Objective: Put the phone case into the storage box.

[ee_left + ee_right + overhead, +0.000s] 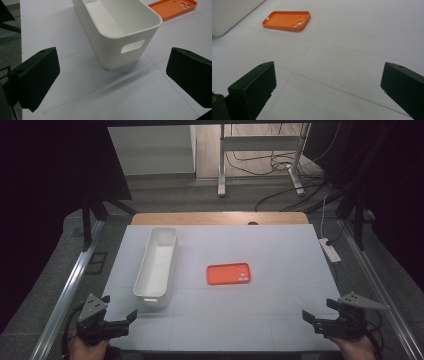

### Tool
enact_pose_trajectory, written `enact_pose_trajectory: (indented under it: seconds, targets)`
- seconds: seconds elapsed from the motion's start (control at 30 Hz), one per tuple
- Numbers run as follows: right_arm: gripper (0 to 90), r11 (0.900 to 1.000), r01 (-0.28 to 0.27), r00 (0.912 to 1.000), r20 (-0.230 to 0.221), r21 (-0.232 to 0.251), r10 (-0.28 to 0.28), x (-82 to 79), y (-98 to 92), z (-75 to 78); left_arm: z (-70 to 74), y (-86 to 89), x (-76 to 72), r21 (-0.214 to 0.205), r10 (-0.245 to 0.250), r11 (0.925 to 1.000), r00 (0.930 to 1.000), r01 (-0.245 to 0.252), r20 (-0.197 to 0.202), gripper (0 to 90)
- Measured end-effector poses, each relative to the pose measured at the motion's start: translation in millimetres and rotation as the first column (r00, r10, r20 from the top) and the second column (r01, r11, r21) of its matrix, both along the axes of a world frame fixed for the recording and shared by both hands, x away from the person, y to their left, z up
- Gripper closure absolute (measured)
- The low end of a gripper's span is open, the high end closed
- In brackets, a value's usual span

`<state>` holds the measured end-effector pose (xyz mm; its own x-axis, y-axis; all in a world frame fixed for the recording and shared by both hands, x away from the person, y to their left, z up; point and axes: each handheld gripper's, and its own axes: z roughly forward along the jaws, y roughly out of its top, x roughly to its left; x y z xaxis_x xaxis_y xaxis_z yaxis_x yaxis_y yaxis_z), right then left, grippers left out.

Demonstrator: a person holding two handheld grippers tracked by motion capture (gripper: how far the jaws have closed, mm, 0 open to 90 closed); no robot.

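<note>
Left hand-held gripper point(116, 316) waits at the near left table point(280, 250) corner, jaws spread wide, nothing between them. White bin point(156, 265) just ahead; a careless approach could nudge or tip it. Orange phone case point(228, 273) lies flat mid-table, beside the bin, apart from it. It is thin, so jaws may skid it rather than lift. Right hand-held gripper point(315, 316) at near right, jaws likewise apart and empty.

White bin point(156, 265) blocks left; phone case point(228, 273) unobstructed.
</note>
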<state>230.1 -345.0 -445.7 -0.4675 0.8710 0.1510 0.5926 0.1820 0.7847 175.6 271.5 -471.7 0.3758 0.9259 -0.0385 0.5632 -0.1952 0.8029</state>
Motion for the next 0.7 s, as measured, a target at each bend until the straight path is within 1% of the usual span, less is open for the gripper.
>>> enact_pose_trajectory:
  seconds: [0.03, 0.07, 0.1, 0.2, 0.3, 0.43, 0.53, 0.7]
  targets:
    - [0.2, 1.0000, 0.000, 1.0000, 0.000, 0.000, 0.000, 0.0, 0.0, 0.0, 0.0, 0.0, 0.0, 0.000, 0.000, 1.0000, 1.0000, 0.000, 0.000, 0.0]
    - [0.0, 0.9999, 0.001, 1.0000, -0.005, -0.011, -0.001, 0.3, 1.0, -0.1, -0.1, -0.5, 0.0, 0.005, -0.003, 1.0000, 1.0000, 0.003, 0.000, 0.0]
    - [0.0, 0.9996, -0.007, 1.0000, 0.000, -0.029, 0.007, -0.1, 2.9, 0.0, -0.4, -1.1, 0.0, 0.009, -0.006, 0.9999, 1.0000, 0.006, 0.001, 0.0]
    - [0.0, 0.9990, -0.005, 1.0000, -0.005, -0.044, 0.005, -0.1, 4.7, 0.0, -0.3, -1.3, 0.1, 0.012, -0.010, 0.9999, 1.0000, 0.010, -0.002, 0.0]
    - [1.5, 0.9986, -0.025, 0.9996, -0.014, -0.046, 0.025, 0.7, 5.6, -0.4, -0.6, -1.9, 0.5, 0.014, -0.018, 0.9997, 0.9998, 0.018, -0.006, 0.1]
    - [1.5, 0.9973, -0.051, 0.9986, -0.019, -0.052, 0.050, 1.4, 7.2, -0.7, -0.9, -3.5, 0.8, 0.030, -0.023, 0.9993, 0.9997, 0.023, -0.006, 0.4]
    - [1.0, 0.9968, -0.055, 0.9982, -0.028, -0.059, 0.053, 2.5, 8.2, -1.0, -0.7, -4.2, -0.2, 0.039, -0.028, 0.9988, 0.9996, 0.028, -0.007, 0.4]
    - [0.4, 0.9955, -0.071, 0.9964, -0.051, -0.062, 0.068, 5.0, 9.8, -1.6, -0.8, -3.6, -1.0, 0.035, -0.035, 0.9988, 0.9994, 0.035, -0.003, 0.4]
